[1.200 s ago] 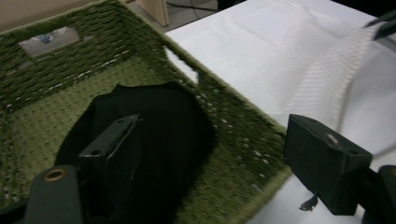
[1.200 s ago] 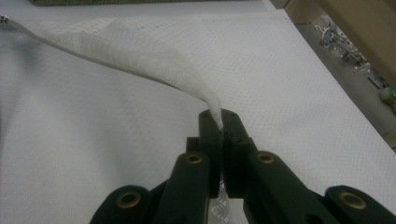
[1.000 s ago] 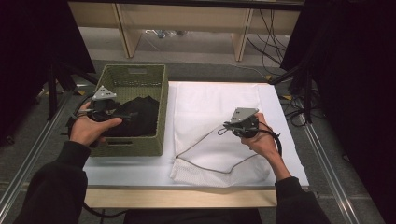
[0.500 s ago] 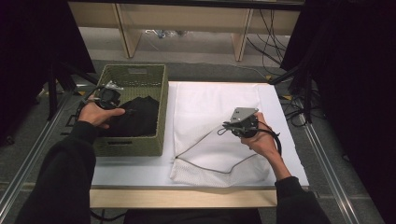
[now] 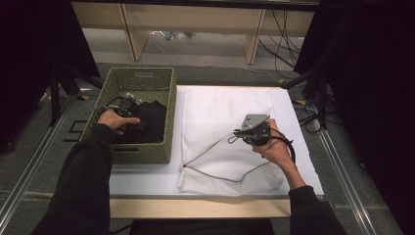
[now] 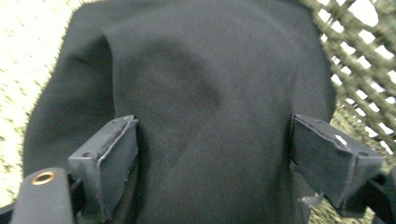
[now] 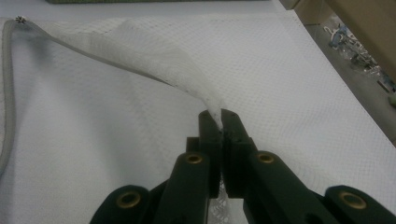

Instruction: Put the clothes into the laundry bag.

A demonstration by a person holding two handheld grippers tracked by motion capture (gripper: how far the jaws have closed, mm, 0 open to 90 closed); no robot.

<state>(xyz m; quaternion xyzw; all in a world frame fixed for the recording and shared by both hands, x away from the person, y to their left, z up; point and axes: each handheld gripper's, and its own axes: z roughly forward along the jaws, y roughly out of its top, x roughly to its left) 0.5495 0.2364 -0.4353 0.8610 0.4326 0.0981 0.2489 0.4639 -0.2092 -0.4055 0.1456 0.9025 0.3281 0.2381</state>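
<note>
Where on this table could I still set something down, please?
Free patches: the bare white strip in front of the green basket, and the narrow white margin right of the mesh bag. Crowded: the basket holds the black cloth and the left tool; the right tool pinches up the bag's top layer.

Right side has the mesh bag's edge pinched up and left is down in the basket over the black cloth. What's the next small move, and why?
Probably close the left gripper on the black garment. Its jaws stand wide on either side of the cloth in the green basket, not yet pressing it. The right gripper is shut on the white mesh bag, lifting its upper layer, so the bag looks ready to receive it.
</note>
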